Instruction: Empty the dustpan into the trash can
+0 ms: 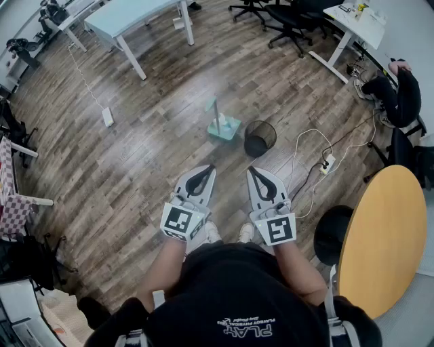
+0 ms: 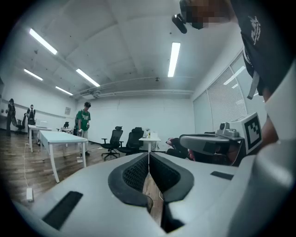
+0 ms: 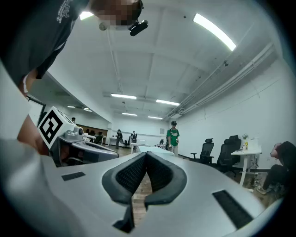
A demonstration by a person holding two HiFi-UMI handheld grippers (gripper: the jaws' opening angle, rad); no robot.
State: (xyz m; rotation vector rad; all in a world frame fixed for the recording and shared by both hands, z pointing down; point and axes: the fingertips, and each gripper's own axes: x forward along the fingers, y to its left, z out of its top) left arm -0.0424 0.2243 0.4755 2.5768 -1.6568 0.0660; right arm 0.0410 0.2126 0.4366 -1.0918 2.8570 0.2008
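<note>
A teal dustpan with an upright handle stands on the wood floor, with white scraps in it. Just right of it sits a black mesh trash can. Both of my grippers are held side by side near my body, well short of them. My left gripper is shut with nothing in it. My right gripper is also shut and empty. Both point level across the room, so neither gripper view shows the dustpan or the can.
A round wooden table and a black stool stand at my right. A power strip with white cables lies right of the can. A light desk stands far left, office chairs and a seated person far right.
</note>
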